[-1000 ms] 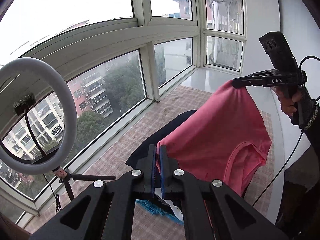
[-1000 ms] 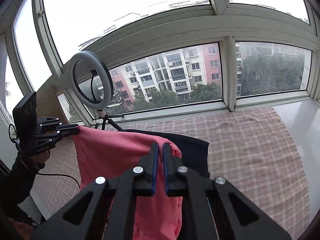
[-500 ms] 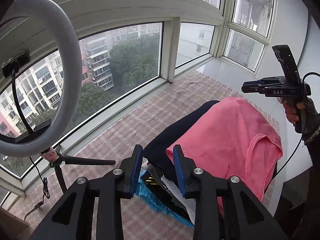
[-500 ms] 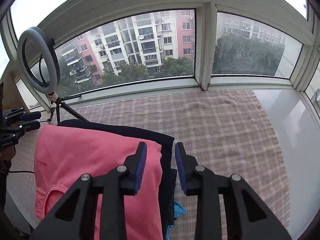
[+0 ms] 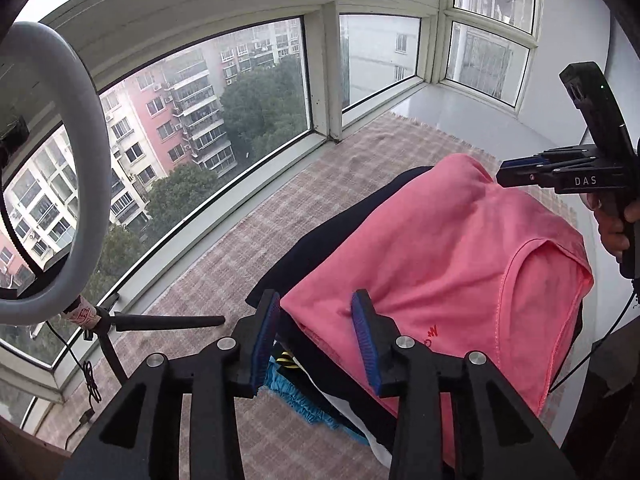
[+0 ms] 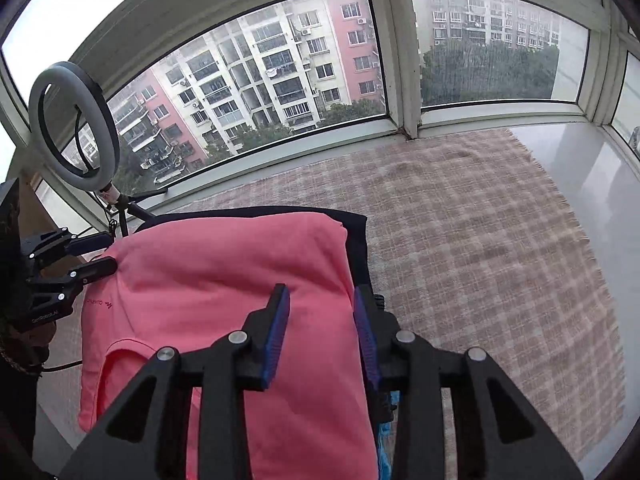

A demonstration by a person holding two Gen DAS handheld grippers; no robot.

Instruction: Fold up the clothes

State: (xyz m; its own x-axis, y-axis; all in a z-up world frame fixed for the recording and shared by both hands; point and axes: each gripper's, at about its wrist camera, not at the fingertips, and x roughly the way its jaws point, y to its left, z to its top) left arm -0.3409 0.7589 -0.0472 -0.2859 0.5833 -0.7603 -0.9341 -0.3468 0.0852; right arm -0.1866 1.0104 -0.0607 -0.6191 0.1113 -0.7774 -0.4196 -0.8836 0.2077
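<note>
Left wrist view first: the left tongs are sitting spread wide, blue pads apart, with nothing caught between them. They're hovering right over the near corner of the pink shirt, which is lying folded on top of a stack of clothes. A dark garment is peeking out from under it along the window side, and some blue and white fabric is poking out at the bottom of the stack. The whole stack is resting on a checkered cloth covering the worktop by the window. Over on the far side of the shirt, the right tongs are coming in from the right, held in a hand; from this angle I can't tell how far apart they are. A ring light on a small tripod is filling the left edge.

Right wrist view: the right tongs are also gaping, pads well apart, holding nothing, hanging just above the shirt's right edge. The shirt is lying flat with the neckline toward the camera side, small print near the left edge. The left tongs are showing at the shirt's left corner, prongs parted, right beside the fabric. The dark garment is framing the shirt's far and right edges. The ring light is standing back by the window, and the checkered cloth is stretching off to the right.
</note>
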